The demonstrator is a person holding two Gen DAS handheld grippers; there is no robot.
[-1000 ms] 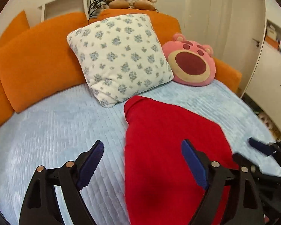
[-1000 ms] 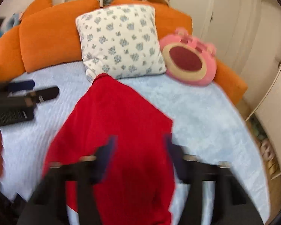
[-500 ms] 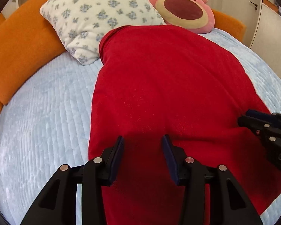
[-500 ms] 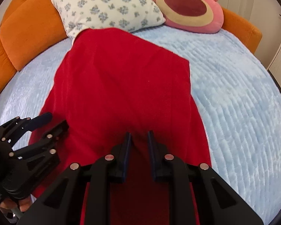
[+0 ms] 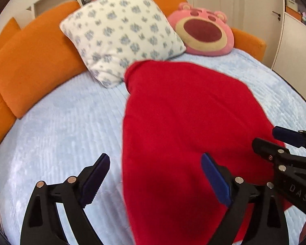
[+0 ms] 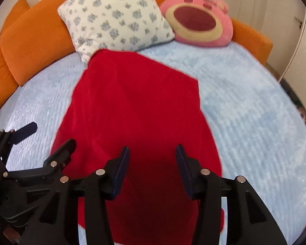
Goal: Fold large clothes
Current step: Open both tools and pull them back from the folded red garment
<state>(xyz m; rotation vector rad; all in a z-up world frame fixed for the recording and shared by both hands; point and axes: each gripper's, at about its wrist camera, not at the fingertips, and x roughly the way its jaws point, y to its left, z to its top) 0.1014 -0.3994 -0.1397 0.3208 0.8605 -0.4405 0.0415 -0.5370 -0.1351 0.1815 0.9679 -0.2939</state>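
A large red garment (image 5: pixel 185 126) lies spread on the light blue bed cover (image 5: pixel 57 134), its far end against the flowered pillow (image 5: pixel 120 34). My left gripper (image 5: pixel 156 173) hovers over the garment's near left edge. Its jaws are opening wide and the pads press on nothing. In the right wrist view the red garment (image 6: pixel 136 106) fills the middle. My right gripper (image 6: pixel 153 165) is above its near end, jaws opening, with only fabric lying below the gap. Each gripper shows in the other's view: the right gripper (image 5: pixel 275 140) at the right edge, the left gripper (image 6: pixel 47 140) at the left.
Orange cushions (image 5: pixel 32 57) ring the back and left of the bed. A pink plush bear head (image 5: pixel 204 32) rests beside the pillow. White cupboards (image 5: pixel 295 47) stand to the right, and shelves (image 5: pixel 57 2) rise behind the cushions.
Half a second ago both grippers' jaws were narrow over the red garment; now both stand wider. Both views have tilted up, showing more of the pillow and cushions.
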